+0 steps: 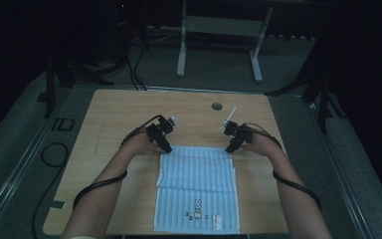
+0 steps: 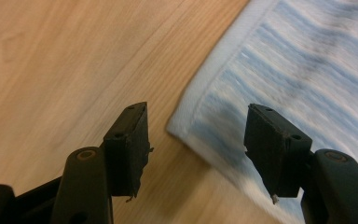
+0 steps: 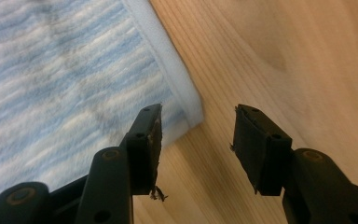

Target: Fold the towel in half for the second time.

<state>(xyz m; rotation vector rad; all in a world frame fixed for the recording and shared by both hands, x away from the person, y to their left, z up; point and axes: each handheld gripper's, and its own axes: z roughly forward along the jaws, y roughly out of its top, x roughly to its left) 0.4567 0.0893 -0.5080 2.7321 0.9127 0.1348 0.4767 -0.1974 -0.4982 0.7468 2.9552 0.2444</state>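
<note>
A light blue striped towel is laid flat on the wooden table, in the near half of it, with its near edge at the table's front edge. A fold line is seen across the towel about halfway, and a small printed figure and a label are seen near its front edge. The left gripper is held at the far left corner of the towel, and the right gripper is held at the far right corner. In the left gripper view, the left gripper has its jaws apart; the white-hemmed corner of the towel lies below the gap between them, and the pads are not pressed on the cloth. In the right gripper view, the right gripper also has its jaws apart, and the corner of the towel lies just below the left jaw, while bare wood is seen under the right jaw. Nothing is clamped by either gripper. A cable is trailed from each gripper along the forearm of the person. A round hole is seen in the table beyond the grippers, and the legs of a white stand are seen on the floor behind the table.
</note>
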